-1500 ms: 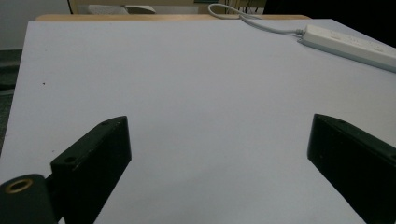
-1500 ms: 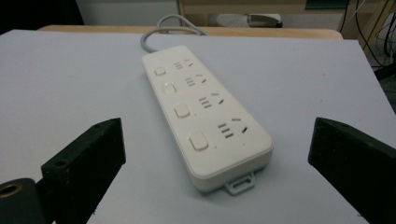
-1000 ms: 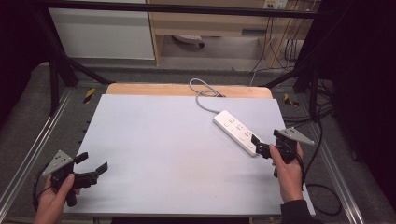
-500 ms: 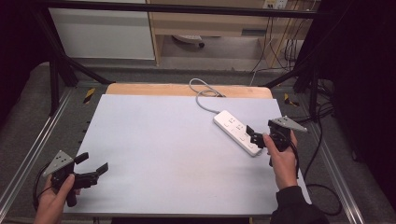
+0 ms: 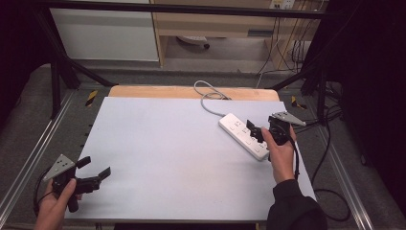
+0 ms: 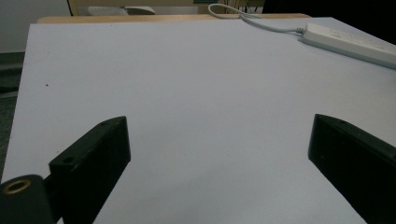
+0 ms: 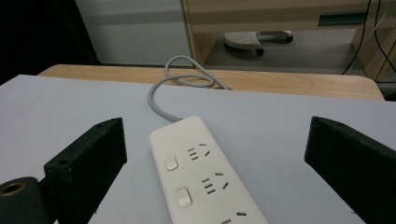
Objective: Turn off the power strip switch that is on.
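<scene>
Right gripper (image 5: 255, 132) moved up-frame and slightly left over the last second, from the lower-right surface (image 5: 167, 143) edge to directly over the near end of the power strip (image 5: 242, 134). Its fingers (image 7: 86, 161) now straddle the strip, spread wide. The right hand (image 5: 280, 151) and forearm extended further into frame with it.

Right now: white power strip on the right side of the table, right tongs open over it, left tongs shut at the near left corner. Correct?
Not quite. The left tongs are open, not shut: the left gripper view shows their jaws wide apart over bare table. The rest holds: the white power strip lies on the table's right side with the right tongs open over it.
</scene>
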Tool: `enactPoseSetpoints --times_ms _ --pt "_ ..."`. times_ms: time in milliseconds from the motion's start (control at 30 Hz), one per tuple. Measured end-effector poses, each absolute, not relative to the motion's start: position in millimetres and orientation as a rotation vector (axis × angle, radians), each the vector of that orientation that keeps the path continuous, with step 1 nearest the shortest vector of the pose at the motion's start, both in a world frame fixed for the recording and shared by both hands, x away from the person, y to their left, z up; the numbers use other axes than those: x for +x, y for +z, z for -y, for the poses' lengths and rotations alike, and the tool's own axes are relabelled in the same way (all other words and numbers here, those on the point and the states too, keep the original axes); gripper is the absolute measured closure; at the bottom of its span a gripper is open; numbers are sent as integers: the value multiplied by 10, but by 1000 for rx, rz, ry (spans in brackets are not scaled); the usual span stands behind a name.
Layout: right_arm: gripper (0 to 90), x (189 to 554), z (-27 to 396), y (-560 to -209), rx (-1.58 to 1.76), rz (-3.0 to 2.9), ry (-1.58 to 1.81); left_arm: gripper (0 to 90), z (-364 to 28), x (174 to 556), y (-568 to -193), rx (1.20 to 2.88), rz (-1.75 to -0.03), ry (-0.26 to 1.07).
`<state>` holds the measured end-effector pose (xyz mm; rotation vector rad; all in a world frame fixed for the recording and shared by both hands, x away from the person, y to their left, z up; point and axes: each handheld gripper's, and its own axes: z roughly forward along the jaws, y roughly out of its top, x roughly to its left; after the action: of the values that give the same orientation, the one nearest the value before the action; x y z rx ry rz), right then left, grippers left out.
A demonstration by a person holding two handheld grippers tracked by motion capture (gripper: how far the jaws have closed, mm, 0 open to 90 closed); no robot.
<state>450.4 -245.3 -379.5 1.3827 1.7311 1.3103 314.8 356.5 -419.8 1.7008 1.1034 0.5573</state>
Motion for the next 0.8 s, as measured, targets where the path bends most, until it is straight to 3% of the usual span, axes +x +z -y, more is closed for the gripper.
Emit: enactPoseSetpoints --times_ms 467,700,800 --pt "89 4636 2360 -3840 1408 -1726 1285 57 -3568 3149 -4198 1700 -1102 555" --pt "205 4670 2303 -3877 1423 -1715 1283 57 -3574 3149 -4196 1702 -1102 559" --pt "298 4682 2271 -3890 1420 -1716 1270 57 -3576 3150 -4196 1703 -1100 559"
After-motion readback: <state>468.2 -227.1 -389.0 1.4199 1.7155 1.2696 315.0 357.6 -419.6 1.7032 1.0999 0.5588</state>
